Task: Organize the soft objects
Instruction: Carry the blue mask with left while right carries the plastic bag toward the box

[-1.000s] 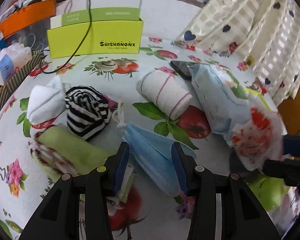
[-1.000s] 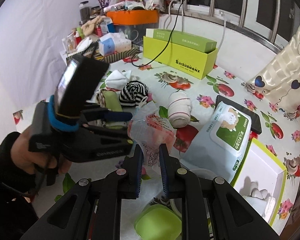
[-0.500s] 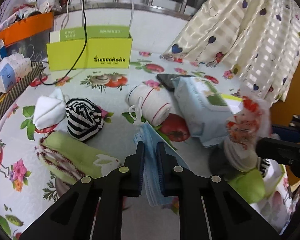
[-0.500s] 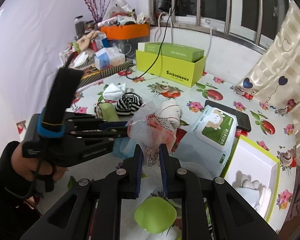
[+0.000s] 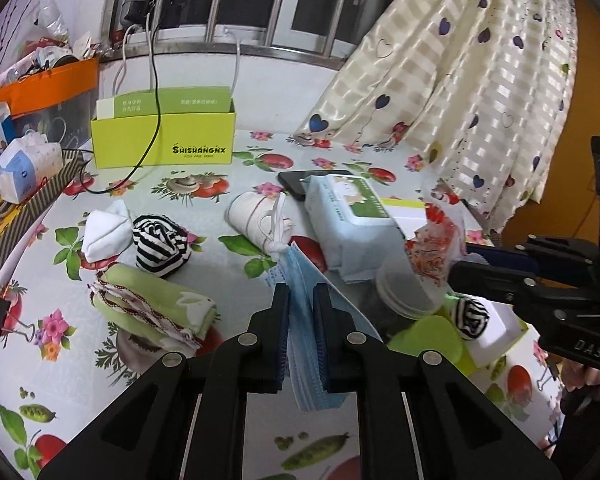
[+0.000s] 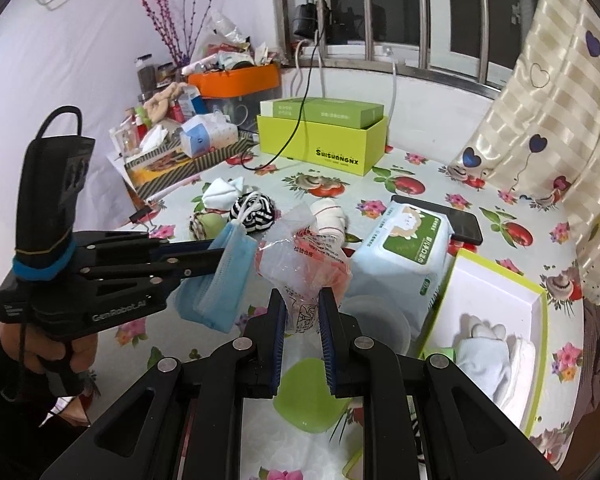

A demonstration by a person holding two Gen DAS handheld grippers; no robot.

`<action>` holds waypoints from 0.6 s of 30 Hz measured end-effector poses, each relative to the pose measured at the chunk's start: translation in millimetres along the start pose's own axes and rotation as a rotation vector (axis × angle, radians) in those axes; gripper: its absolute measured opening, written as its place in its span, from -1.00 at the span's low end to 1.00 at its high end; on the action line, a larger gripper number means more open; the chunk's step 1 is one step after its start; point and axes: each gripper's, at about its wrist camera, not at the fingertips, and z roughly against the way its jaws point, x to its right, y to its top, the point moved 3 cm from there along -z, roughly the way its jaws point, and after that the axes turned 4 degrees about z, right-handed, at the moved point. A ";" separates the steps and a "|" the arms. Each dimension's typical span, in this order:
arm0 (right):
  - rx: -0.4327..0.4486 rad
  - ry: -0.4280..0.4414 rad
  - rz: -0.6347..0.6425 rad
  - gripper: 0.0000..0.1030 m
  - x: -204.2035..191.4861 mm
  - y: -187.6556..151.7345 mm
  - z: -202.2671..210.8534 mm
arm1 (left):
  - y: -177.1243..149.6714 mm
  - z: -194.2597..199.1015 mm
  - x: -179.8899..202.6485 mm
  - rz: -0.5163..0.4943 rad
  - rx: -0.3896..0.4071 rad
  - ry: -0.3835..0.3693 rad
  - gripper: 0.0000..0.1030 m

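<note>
Above cluttered table [image 5: 99, 380], pinched mask [image 5: 300, 276].

On the tabletop [image 5: 235, 408], a box [image 5: 163, 136] stands at the far edge, with a tissue pack [image 5: 23, 168] to its left. Nearer, a white bundle [image 5: 105, 232] touches a striped sock ball [image 5: 161, 246] on its right; a folded cloth [image 5: 151, 308] lies just before them. Right of the sock ball lies a rolled sock [image 5: 255, 216], then a wipes pack [image 5: 352, 220] with a phone [image 5: 300, 180] behind it. An open tray [image 6: 500, 312] at the right holds socks [image 6: 488, 356]. A mask [image 5: 304, 320] hangs above the near tabletop, a plastic bag [image 6: 300, 264] to its right.
</note>
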 end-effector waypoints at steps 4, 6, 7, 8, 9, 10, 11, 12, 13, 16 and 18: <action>0.010 -0.008 -0.003 -0.70 -0.1 -2.5 6.6 | -0.3 5.9 8.1 -0.014 0.005 -0.012 -0.76; 0.014 -0.012 -0.005 -0.70 0.8 -3.3 9.1 | 0.3 7.8 11.0 -0.019 0.009 -0.016 -0.76; 0.016 -0.014 -0.006 -0.70 1.5 -3.7 10.2 | 1.2 9.1 13.0 -0.023 0.011 -0.017 -0.75; 0.018 -0.016 -0.007 -0.70 2.3 -4.1 11.3 | 1.8 10.2 14.5 -0.026 0.013 -0.017 -0.75; 0.019 -0.016 -0.008 -0.70 3.5 -4.5 12.2 | 2.3 11.0 16.0 -0.029 0.015 -0.018 -0.75; 0.020 -0.017 -0.009 -0.70 4.6 -5.0 13.1 | 2.7 11.6 17.6 -0.033 0.016 -0.018 -0.75; 0.022 -0.018 -0.011 -0.70 5.9 -5.5 13.9 | 3.3 11.7 19.0 -0.035 0.016 -0.018 -0.75; 0.023 -0.018 -0.013 -0.70 6.1 -6.1 14.6 | 3.9 12.0 20.6 -0.039 0.017 -0.018 -0.76; 0.024 -0.019 -0.015 -0.70 7.2 -6.8 15.1 | 4.9 12.1 22.9 -0.045 0.018 -0.020 -0.75; 0.027 -0.022 -0.021 -0.70 11.0 -8.7 16.9 | 6.6 10.9 28.5 -0.057 0.018 -0.021 -0.76; 0.029 -0.025 -0.027 -0.70 13.6 -9.8 18.3 | 7.9 10.1 32.7 -0.065 0.018 -0.024 -0.75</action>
